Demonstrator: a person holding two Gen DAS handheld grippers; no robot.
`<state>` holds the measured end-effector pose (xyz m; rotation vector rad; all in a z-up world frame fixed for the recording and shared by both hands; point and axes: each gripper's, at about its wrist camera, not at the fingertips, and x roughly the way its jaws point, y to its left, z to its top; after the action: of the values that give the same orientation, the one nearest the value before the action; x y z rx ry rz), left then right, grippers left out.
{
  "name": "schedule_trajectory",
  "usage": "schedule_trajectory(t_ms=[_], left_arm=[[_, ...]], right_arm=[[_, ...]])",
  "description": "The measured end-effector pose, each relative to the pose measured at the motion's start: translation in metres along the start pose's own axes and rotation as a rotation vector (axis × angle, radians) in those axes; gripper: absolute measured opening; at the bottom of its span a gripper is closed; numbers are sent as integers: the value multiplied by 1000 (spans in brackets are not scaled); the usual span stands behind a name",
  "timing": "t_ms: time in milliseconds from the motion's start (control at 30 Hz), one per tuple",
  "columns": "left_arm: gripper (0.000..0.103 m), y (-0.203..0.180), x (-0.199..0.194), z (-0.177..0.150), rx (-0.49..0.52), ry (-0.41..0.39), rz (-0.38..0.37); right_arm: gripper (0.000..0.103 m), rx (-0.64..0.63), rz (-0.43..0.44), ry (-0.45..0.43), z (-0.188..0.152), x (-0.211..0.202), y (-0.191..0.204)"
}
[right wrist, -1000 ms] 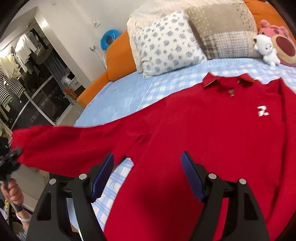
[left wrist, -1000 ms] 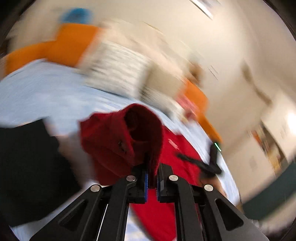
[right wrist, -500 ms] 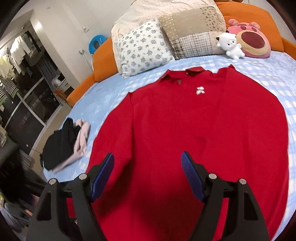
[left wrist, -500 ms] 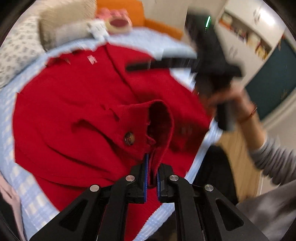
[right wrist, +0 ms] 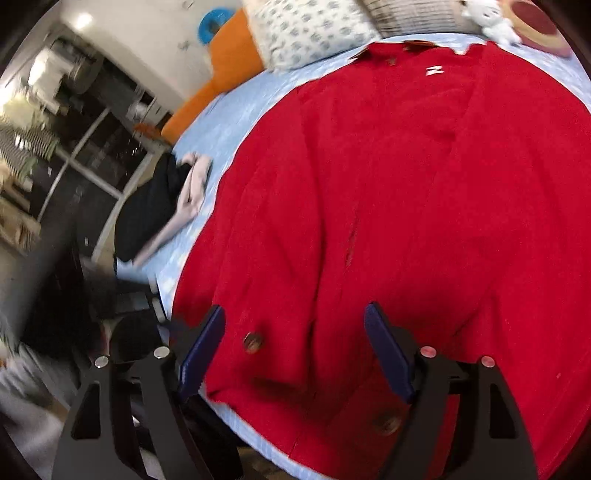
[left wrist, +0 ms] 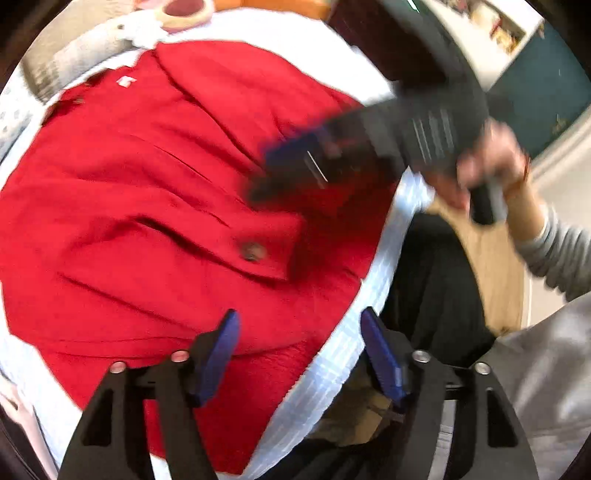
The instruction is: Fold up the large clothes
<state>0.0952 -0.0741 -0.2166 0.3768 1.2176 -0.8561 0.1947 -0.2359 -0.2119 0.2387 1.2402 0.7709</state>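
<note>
The sleeve cuff (left wrist: 258, 251), clamped in the left claw (left wrist: 299, 354) a moment ago, has been let go: the jaws are opening, nothing is seen between them, and the cuff with its brown button now lies on the red garment (left wrist: 147, 177) just ahead of the fingertips. This is judged to mean that the sleeve has been folded across the body and that the next fold can be begun. The right claw (right wrist: 295, 350) is spread as well, its jaws opening a little further; the pads are not pressed on anything, though the cuff and the hem edge lie beneath and between them.

The garment is spread flat on a bed with a pale blue checked sheet (right wrist: 229, 125), its collar at the far end from both claws. Beyond the collar, pillows (right wrist: 314, 33) and plush toys are seen. To the left of the right claw, a dark and pink heap of clothes (right wrist: 162, 206) lies at the bed edge, with dark glazed doors beyond.
</note>
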Motion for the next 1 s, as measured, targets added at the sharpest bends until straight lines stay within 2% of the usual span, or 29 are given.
schedule_trajectory(t_ms=[33,133,233,267,333,400,433,467,500,533,633,700,833,867,900,933,967,1000], left_arm=[[74,10,-9,4,-18,-19,9],[77,70,-42,24,-157,-84,89],[77,152,-62,50,-373,-137,204],[77,188,-67,58,-452,-151,264],[77,259,-72,73,-608,-171,372],[77,307,-67,86,-708,-172,450],[77,337,-61,90,-766,-174,479],[77,358,-56,92,-808,-182,482],[77,375,-54,87,-842,-194,474],[77,393,-49,84,-897,-228,441],[77,420,-35,78,-966,-290,358],[77,422,-21,77,-953,-278,359],[77,430,3,82,-906,-247,386],[75,431,9,80,-906,-228,387],[73,433,16,81,-900,-202,393],[73,432,22,82,-884,-184,407],[73,429,22,82,-865,-187,428],[73,425,21,85,-838,-185,467]], right_arm=[[77,-29,-6,8,-3,1,7],[76,-92,-25,37,-8,10,22],[76,-167,-146,63,-14,31,34],[68,-197,-187,85,-17,40,38],[52,-211,-154,103,-24,50,43],[38,-248,-175,67,-30,47,51],[26,-240,-155,45,-28,42,50],[21,-212,-122,15,-26,34,46],[20,-154,-53,-34,-21,16,40],[20,-121,-19,-57,-17,2,35],[20,-80,20,-104,-15,-31,22],[20,-32,60,-91,-22,-36,12],[21,18,7,9,-42,-5,-7],[26,22,-15,13,-46,2,-9],[30,-21,-74,9,-49,8,-4],[40,-74,-105,-4,-51,8,5],[57,-112,-130,-12,-52,7,14],[69,-140,-177,-21,-50,3,21]])
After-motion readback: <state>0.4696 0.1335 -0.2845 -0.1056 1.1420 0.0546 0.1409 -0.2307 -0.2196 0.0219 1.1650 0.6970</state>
